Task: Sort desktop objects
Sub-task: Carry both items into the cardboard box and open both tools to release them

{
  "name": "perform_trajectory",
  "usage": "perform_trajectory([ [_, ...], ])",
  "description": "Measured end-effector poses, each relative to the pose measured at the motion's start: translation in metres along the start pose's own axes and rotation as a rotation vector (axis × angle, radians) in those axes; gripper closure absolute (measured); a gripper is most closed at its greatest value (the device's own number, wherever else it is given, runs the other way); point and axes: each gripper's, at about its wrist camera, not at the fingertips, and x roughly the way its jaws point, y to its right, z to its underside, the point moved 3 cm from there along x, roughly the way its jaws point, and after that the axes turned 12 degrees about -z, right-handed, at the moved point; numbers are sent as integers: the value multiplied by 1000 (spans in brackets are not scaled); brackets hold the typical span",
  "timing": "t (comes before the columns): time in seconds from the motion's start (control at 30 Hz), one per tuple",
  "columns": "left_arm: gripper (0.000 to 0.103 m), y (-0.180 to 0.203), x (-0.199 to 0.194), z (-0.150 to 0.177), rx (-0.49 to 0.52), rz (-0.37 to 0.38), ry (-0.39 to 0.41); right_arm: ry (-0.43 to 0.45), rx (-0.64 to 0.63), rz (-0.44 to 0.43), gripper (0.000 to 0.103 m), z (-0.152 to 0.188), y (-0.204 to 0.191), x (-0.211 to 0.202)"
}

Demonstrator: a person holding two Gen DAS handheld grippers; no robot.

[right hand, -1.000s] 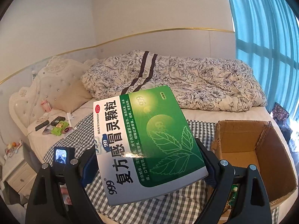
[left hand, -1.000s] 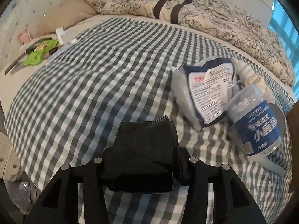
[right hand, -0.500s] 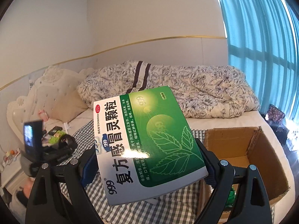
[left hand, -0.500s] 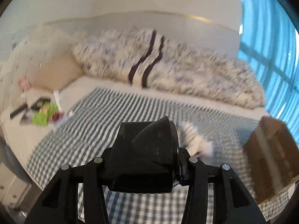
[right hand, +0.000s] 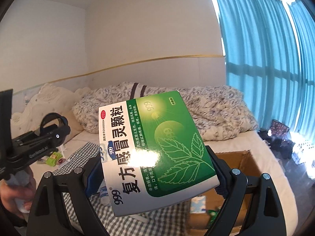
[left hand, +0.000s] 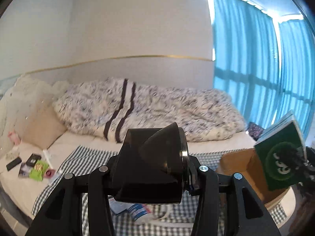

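In the left wrist view, our left gripper [left hand: 151, 169] fills the lower middle of the frame, its fingers clamped on a dark smoky plastic object [left hand: 151, 163] whose exact kind we cannot tell; it is lifted clear of the checked cloth [left hand: 78, 157], we judge so it can travel without dragging. At the right edge the green medicine box [left hand: 279, 157] hangs above the cardboard box [left hand: 238, 159], which sits on the bed at lower right. Below the fingers, a packet and a bottle [left hand: 137, 212] lie on the cloth, not yet sorted. Small clutter [left hand: 37, 167] rests at the left of the frame, near the pillow. In the right wrist view, our right gripper [right hand: 155, 173] squeezes the medicine box [right hand: 155, 149] by its two long sides, tilted with the printed face toward the camera, a grip that keeps the flat carton from slipping. The open cardboard box [right hand: 244, 161] lies lower right, just behind it, with a few items already inside, so we judge dropping the carton there is the step in hand. Our other tool [right hand: 39, 137] and a hand [right hand: 13, 194] show at the left edge.
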Motion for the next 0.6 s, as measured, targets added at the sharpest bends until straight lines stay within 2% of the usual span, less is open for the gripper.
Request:
perform_trajectory([
  [0.13,55,30,-9,-12,37,42,39,16,5,38,13,-4,14,-16],
  [0.33,55,69,-6,-19,65,87,39,16,21,94,13,-5,44,-27],
  [0.6,55,136,25,-2,106,204,-52,-62,67,181,13,14,95,-15],
])
